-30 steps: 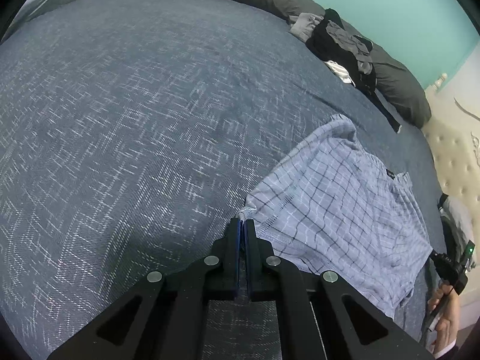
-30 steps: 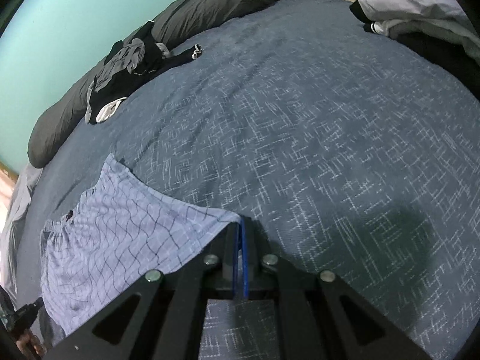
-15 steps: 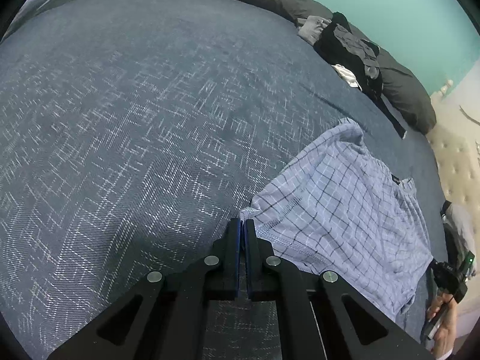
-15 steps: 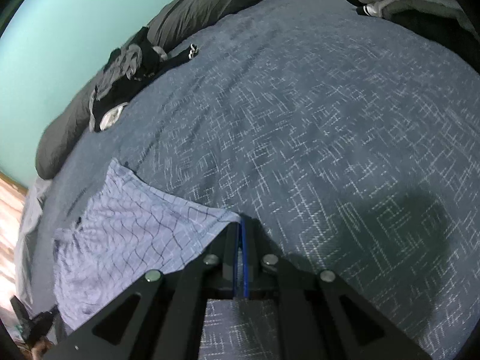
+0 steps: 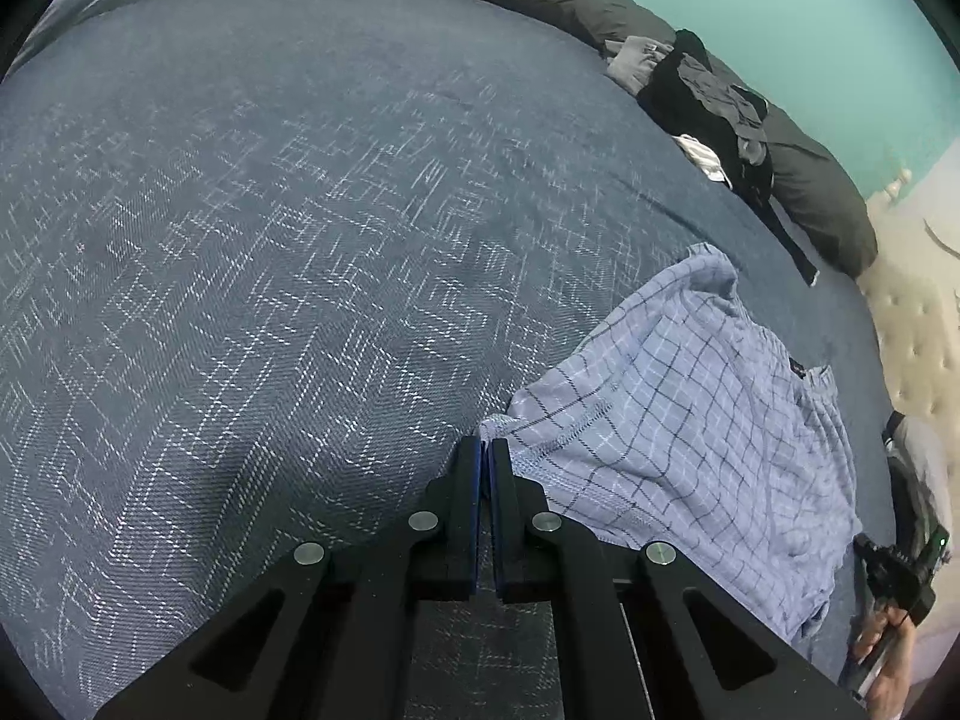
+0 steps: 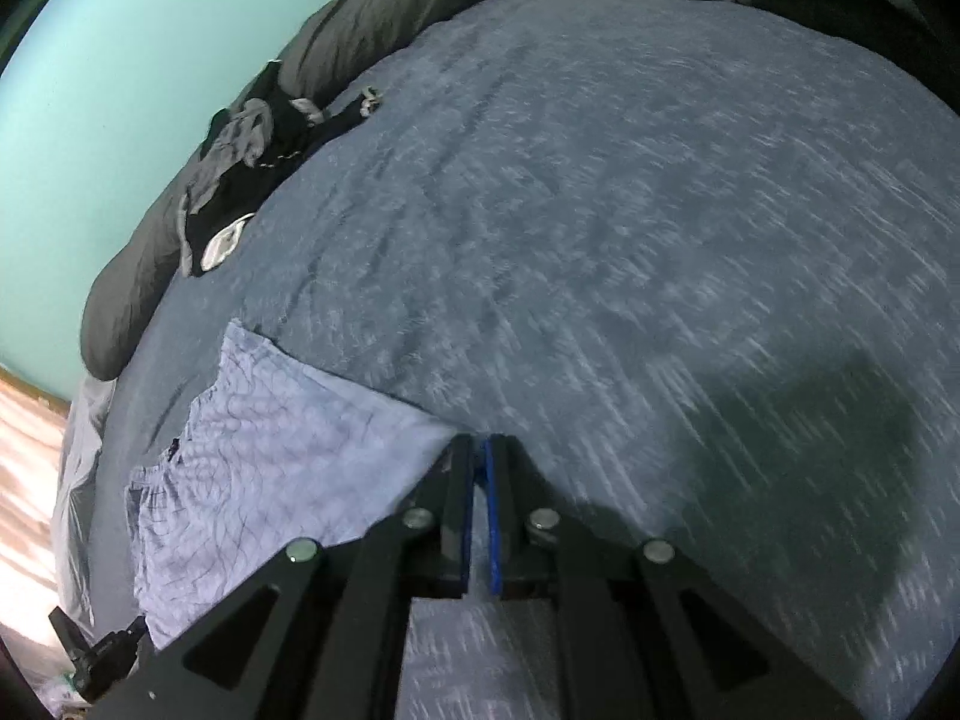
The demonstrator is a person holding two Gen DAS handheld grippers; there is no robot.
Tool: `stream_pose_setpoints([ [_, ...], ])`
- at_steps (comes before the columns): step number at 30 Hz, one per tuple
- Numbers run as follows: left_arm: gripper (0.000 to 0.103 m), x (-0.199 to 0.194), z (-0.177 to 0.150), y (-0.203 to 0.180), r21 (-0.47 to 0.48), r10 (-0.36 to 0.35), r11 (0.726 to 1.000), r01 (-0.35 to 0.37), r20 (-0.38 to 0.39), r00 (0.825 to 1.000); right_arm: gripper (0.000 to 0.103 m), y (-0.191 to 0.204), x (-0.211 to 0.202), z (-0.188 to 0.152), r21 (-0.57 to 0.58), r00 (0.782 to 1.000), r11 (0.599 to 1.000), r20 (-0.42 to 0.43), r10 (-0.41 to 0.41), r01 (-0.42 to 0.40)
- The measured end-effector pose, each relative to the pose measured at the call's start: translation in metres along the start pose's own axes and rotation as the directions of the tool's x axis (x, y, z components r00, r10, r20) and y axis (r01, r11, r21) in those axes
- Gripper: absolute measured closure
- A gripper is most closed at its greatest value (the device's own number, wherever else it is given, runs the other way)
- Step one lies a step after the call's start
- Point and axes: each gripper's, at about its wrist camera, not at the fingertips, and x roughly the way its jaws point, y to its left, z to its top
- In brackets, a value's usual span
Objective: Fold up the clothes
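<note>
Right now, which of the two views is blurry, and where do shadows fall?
Right wrist view: motion-smeared bedspread, dark shadow at lower right. Left wrist view: sharp weave, checked shorts crisp, soft shadow beside the left gripper. Both bend the bed, fisheye-style.

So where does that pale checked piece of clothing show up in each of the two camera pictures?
Left wrist view: the checked garment lies lower right, one corner pinched by the left gripper.
Right wrist view: it lies lower left, its near corner at the right gripper.
Shared landmark: the heap of dark clothes against the long grey pillow by the teal wall.
</note>
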Motion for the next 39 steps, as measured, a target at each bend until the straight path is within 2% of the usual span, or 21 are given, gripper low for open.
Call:
stream_pose_setpoints([
  [5,0.1,-0.001,-0.002,-0.001,-0.014,-0.002,1.0,0.002,0.002,1.0,0.099,-0.007,-0.014,-0.001,0.036,0.999,0.999,0.044,0.021,-0.023],
  [8,0.1,-0.001,-0.003,-0.002,-0.017,-0.012,1.0,0.012,-0.008,1.0,0.097,-0.004,-0.011,-0.002,0.047,0.998,0.997,0.034,0.057,-0.059],
  [10,0.1,-0.004,-0.004,-0.001,-0.025,-0.012,1.0,0.012,-0.004,1.0,0.079,-0.001,-0.008,-0.002,0.051,0.998,0.996,0.027,0.065,-0.066],
  [11,0.099,-0.005,-0.003,0.0,-0.029,-0.013,0.999,0.013,-0.003,1.0,0.073,0.0,-0.007,-0.003,0.057,0.997,0.995,0.026,0.079,-0.081],
  [15,0.095,-0.017,0.005,-0.002,-0.042,-0.009,0.999,0.011,0.038,0.999,0.072,0.002,-0.006,-0.002,0.073,0.995,0.993,0.027,0.093,-0.094],
  [19,0.078,-0.024,0.014,-0.01,-0.023,-0.015,1.0,0.017,0.077,0.997,0.072,0.0,-0.005,0.0,0.104,0.995,0.99,0.035,0.094,-0.097],
  [22,0.077,-0.015,0.024,-0.022,-0.027,-0.078,0.996,0.079,0.052,0.996,0.072,0.003,-0.004,0.001,0.101,0.995,0.99,0.035,0.098,-0.101],
  [28,0.077,0.0,0.05,-0.064,0.037,-0.159,0.987,0.158,0.028,0.987,0.072,0.018,-0.004,0.003,0.057,0.993,0.991,0.025,0.118,-0.119],
  [36,0.075,0.03,0.079,-0.105,0.074,-0.202,0.977,0.201,-0.001,0.979,0.072,0.036,-0.002,0.002,0.008,0.99,0.99,0.012,0.138,-0.138],
  [39,0.071,0.043,0.089,-0.116,0.08,-0.211,0.974,0.211,-0.014,0.977,0.072,0.038,0.0,0.001,0.0,0.99,0.99,-0.004,0.139,-0.139],
])
